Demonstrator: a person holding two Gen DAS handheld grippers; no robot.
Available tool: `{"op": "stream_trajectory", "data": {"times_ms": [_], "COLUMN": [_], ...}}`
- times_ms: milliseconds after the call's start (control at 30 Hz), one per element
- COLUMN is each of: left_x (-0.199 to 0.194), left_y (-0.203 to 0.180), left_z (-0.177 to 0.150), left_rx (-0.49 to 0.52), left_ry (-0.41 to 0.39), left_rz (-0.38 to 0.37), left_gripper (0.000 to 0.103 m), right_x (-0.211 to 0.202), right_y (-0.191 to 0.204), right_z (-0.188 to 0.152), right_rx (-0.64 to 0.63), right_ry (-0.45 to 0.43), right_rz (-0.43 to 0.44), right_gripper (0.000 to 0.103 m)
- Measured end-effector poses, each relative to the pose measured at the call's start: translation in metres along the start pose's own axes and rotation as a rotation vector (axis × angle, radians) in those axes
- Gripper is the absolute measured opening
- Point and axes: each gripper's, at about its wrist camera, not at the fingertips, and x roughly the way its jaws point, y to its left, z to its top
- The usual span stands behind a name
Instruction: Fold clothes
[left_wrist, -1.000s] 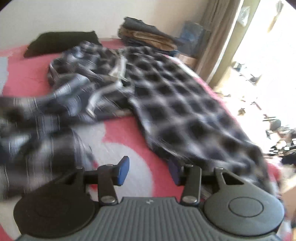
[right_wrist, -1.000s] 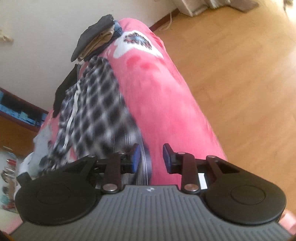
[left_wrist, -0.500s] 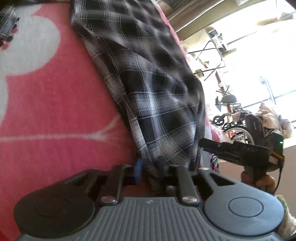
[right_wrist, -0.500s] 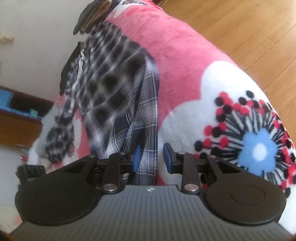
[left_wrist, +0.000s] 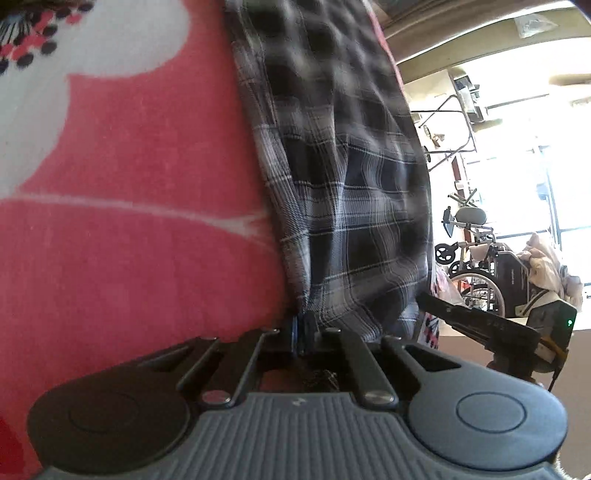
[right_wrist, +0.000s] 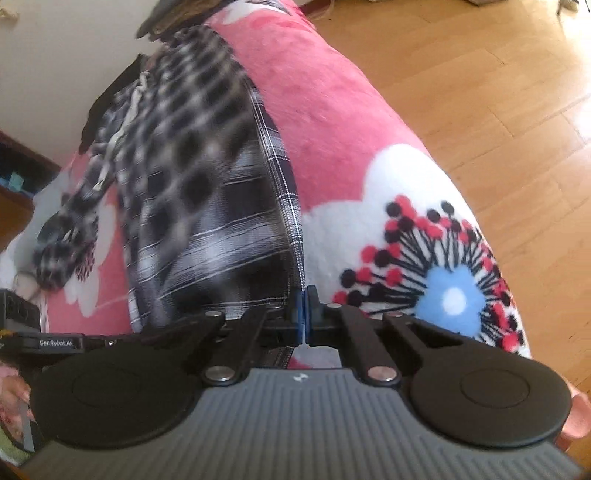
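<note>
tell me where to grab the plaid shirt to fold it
Grip the plaid shirt at its two near hem corners, coming in low from the bed's near edge. The hem is a thin, flat edge lying on the pink floral blanket, so a pinch holds it. Both claws appear to be there: the left claw and right claw are shut on it.

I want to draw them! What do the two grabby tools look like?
Both look alike. The left tool and right tool each have black arms with silver screws, blue fingertips, two round black discs and a ribbed grey body with a small white mark. A black bar in the right view's corner reads GenRobot.AI.
</note>
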Motion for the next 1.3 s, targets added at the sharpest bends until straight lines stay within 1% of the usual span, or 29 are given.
{"op": "stream_trajectory", "data": {"times_ms": [100,267,333,367,400,433,467,500,533,567,633,700,767,800,833,867,900,933,967,1000,1033,1067,1133,1167,1200,1233,1267,1300], "left_x": [-0.005,-0.014,-0.014,-0.016,-0.017,-0.022,-0.027,-0.033,-0.038,-0.044,-0.057,-0.061,-0.054,-0.049,-0.043,-0.038,-0.03,-0.023,-0.016,-0.011,-0.007,-0.006,-0.008,-0.009,-0.01,-0.01,-0.01,-0.01], "left_y": [-0.002,-0.01,-0.009,-0.007,-0.007,-0.009,-0.011,-0.013,-0.015,-0.019,-0.029,-0.037,-0.055,-0.064,-0.073,-0.082,-0.086,-0.089,-0.093,-0.092,-0.089,-0.085,-0.078,-0.076,-0.073,-0.071,-0.07,-0.067], "left_z": [-0.001,0.002,0.005,0.005,0.006,0.002,-0.001,-0.004,-0.008,-0.015,-0.029,-0.048,-0.072,-0.086,-0.099,-0.112,-0.12,-0.128,-0.136,-0.139,-0.14,-0.139,-0.137,-0.135,-0.132,-0.13,-0.129,-0.128], "left_rx": [0.037,0.1,0.102,0.102,0.098,0.105,0.111,0.118,0.126,0.151,0.2,0.241,0.338,0.409,0.48,0.548,0.576,0.605,0.631,0.623,0.594,0.56,0.497,0.468,0.439,0.416,0.393,0.384], "left_ry": [-0.023,-0.069,-0.068,-0.062,-0.062,-0.079,-0.095,-0.112,-0.129,-0.148,-0.182,-0.135,-0.063,-0.044,-0.024,-0.006,0.003,0.012,0.021,0.033,0.041,0.045,0.042,0.038,0.034,0.031,0.028,0.023], "left_rz": [0.019,0.067,0.079,0.078,0.082,0.091,0.1,0.109,0.117,0.122,0.13,0.098,0.076,0.084,0.092,0.101,0.119,0.136,0.152,0.158,0.158,0.155,0.147,0.141,0.135,0.129,0.124,0.125], "left_gripper": [0.004,0.004,0.004,0.006,0.009,0.013,0.025,0.033,0.047,0.053,0.053,0.053,0.054,0.054,0.054,0.054,0.053,0.049,0.041,0.035,0.023,0.016,0.014,0.014,0.014,0.014,0.014,0.011], "right_x": [0.0,-0.005,-0.001,0.001,0.004,0.005,0.003,-0.001,-0.006,-0.014,-0.029,-0.045,-0.057,-0.059,-0.057,-0.055,-0.053,-0.051,-0.048,-0.046,-0.044,-0.042,-0.038,-0.035,-0.033,-0.031,-0.029,-0.029], "right_y": [-0.002,0.002,0.004,0.005,0.007,0.009,0.011,0.013,0.013,0.01,0.005,0.0,-0.002,-0.002,-0.003,-0.004,-0.005,-0.005,-0.006,-0.007,-0.008,-0.008,-0.01,-0.011,-0.011,-0.012,-0.013,-0.013], "right_z": [-0.002,-0.002,-0.002,-0.002,-0.003,-0.003,-0.004,-0.004,-0.005,-0.006,-0.009,-0.016,-0.027,-0.032,-0.038,-0.044,-0.049,-0.055,-0.061,-0.066,-0.072,-0.078,-0.089,-0.095,-0.1,-0.106,-0.112,-0.114], "right_rx": [-0.003,-0.075,-0.109,-0.128,-0.148,-0.17,-0.189,-0.197,-0.193,-0.172,-0.128,-0.088,-0.065,-0.056,-0.041,-0.025,-0.009,0.007,0.022,0.038,0.054,0.07,0.101,0.117,0.133,0.148,0.164,0.167], "right_ry": [-0.012,-0.033,-0.031,-0.03,-0.029,-0.03,-0.037,-0.049,-0.066,-0.088,-0.129,-0.14,-0.113,-0.095,-0.087,-0.079,-0.07,-0.062,-0.053,-0.045,-0.037,-0.028,-0.011,-0.003,0.006,0.014,0.023,0.024], "right_rz": [-0.01,-0.07,-0.087,-0.096,-0.105,-0.114,-0.119,-0.117,-0.109,-0.093,-0.062,-0.021,0.021,0.038,0.048,0.059,0.069,0.079,0.089,0.1,0.11,0.12,0.141,0.151,0.161,0.171,0.181,0.182], "right_gripper": [0.0,0.0,0.0,0.0,0.0,0.0,0.0,0.002,0.002,0.002,0.004,0.007,0.014,0.022,0.029,0.032,0.037,0.042,0.043,0.043,0.043,0.043,0.042,0.041,0.034,0.017,0.009,0.004]}}
